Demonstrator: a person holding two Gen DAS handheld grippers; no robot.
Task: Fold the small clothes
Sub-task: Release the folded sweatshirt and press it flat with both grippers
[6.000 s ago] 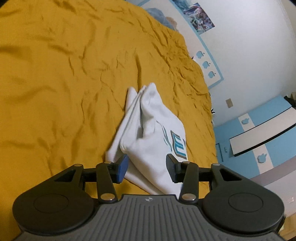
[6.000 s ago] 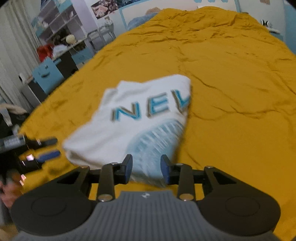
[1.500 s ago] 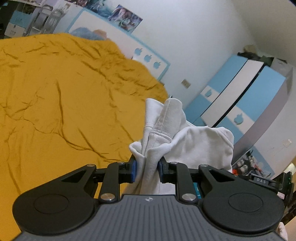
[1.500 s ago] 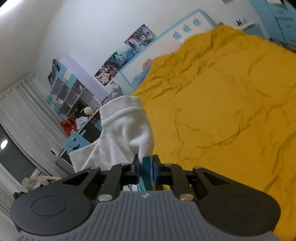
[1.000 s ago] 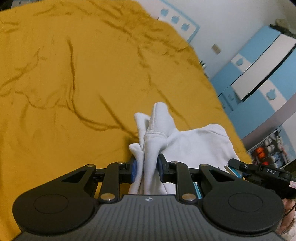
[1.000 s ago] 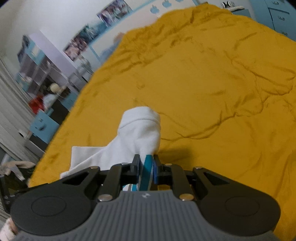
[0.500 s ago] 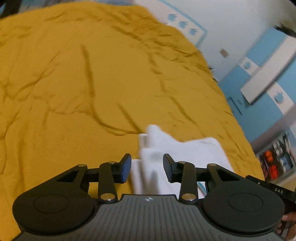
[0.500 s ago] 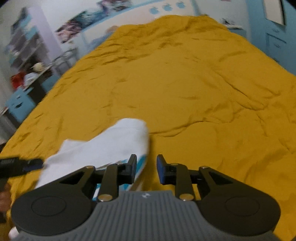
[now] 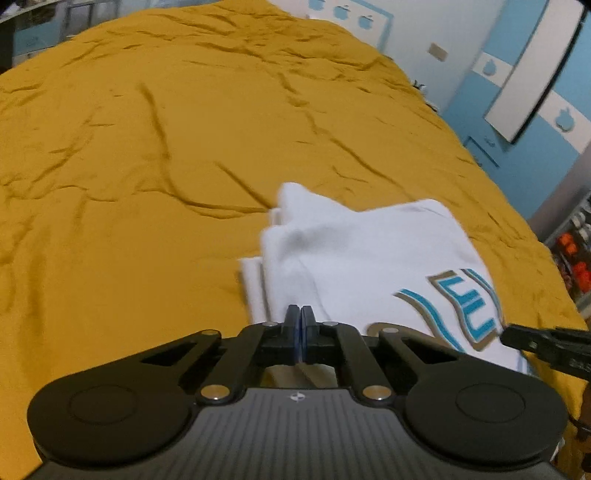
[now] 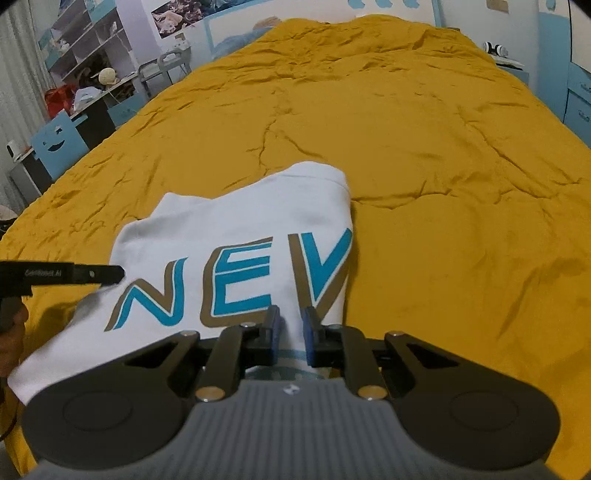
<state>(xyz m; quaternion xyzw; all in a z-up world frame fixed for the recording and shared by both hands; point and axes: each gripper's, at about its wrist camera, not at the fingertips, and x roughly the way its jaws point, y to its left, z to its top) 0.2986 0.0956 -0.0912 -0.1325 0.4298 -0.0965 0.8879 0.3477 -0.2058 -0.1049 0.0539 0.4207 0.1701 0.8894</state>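
Note:
A white shirt point(image 9: 351, 251) with blue and brown letters lies folded on the yellow bedspread point(image 9: 147, 147). My left gripper point(image 9: 300, 314) hovers over the shirt's near edge, its jaws closing until the blue pads meet with nothing between them. In the right wrist view the shirt point(image 10: 240, 221) shows "NEV" face up on the bedspread point(image 10: 443, 147). My right gripper point(image 10: 290, 325) hangs above the shirt's near right corner. Its jaws are closing, a narrow gap still shows, and the pads press on no cloth. The left gripper's tip point(image 10: 74, 275) reaches in from the left edge.
A blue and white wardrobe point(image 9: 535, 74) stands past the bed's right side. White shelves point(image 10: 81, 33) and a blue desk unit point(image 10: 55, 140) line the bed's left side. The bedspread stretches wide beyond the shirt. A hand point(image 10: 11, 332) shows at the left edge.
Both grippers held bunched shirt cloth up a second ago, then let it go. The shirt now lies flat on the bed. The left jaws opened and shut again; the right jaws narrowed.

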